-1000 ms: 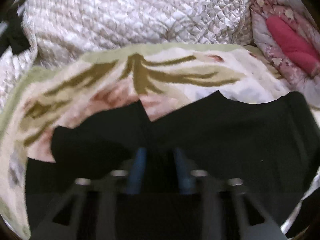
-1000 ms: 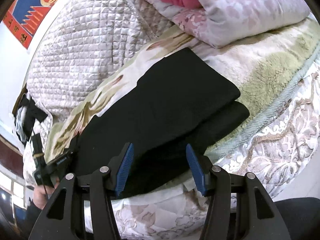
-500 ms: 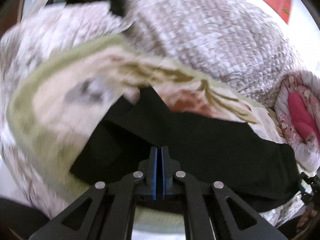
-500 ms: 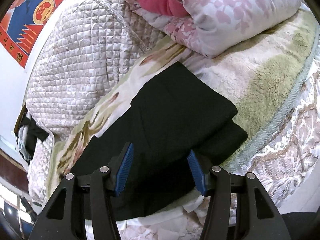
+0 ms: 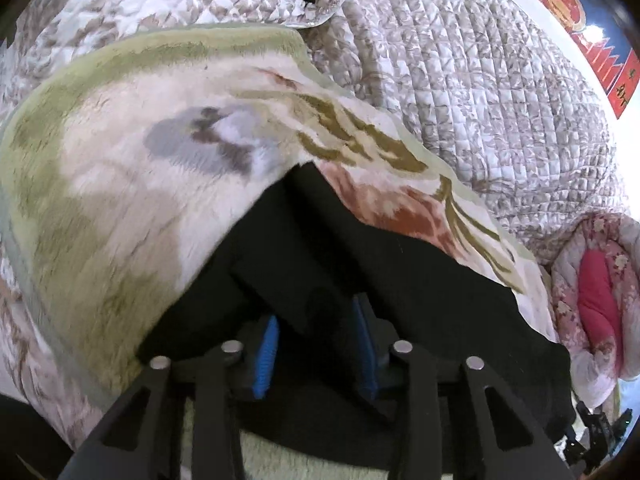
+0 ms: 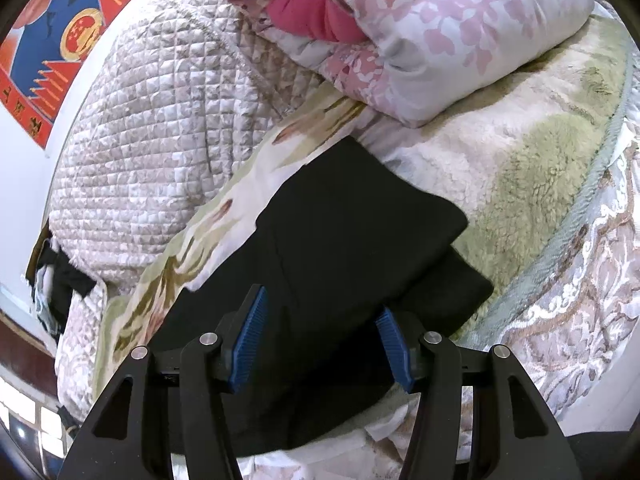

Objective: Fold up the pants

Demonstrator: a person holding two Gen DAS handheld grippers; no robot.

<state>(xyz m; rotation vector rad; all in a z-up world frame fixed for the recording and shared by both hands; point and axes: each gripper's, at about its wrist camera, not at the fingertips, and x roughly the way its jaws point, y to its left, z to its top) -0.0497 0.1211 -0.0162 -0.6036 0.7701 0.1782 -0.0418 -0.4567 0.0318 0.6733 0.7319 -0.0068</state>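
Observation:
The black pants [image 6: 360,232] lie folded lengthwise on a floral fleece blanket [image 6: 532,184] on the bed. In the right wrist view, one folded end shows two layers near the blanket's edge. My right gripper [image 6: 320,344] hovers open just above the pants, its blue pads wide apart over the cloth. In the left wrist view the pants [image 5: 420,300] run off to the right. My left gripper [image 5: 316,352] is at their other end with its jaws opening. Black cloth lies between the blue pads and hides their tips. The pads do not press on it.
A quilted bedspread [image 5: 460,80] is heaped behind the blanket. A folded pink quilt [image 6: 420,32] sits at the far end, close to the pants. A dark garment [image 6: 64,280] hangs at the bed's back corner. The bed edge with lace trim [image 6: 580,300] runs along the right.
The left gripper rolled and swung along the pants to their other end. Half a second ago its pads were together; now they are apart over the cloth. The right gripper barely moved.

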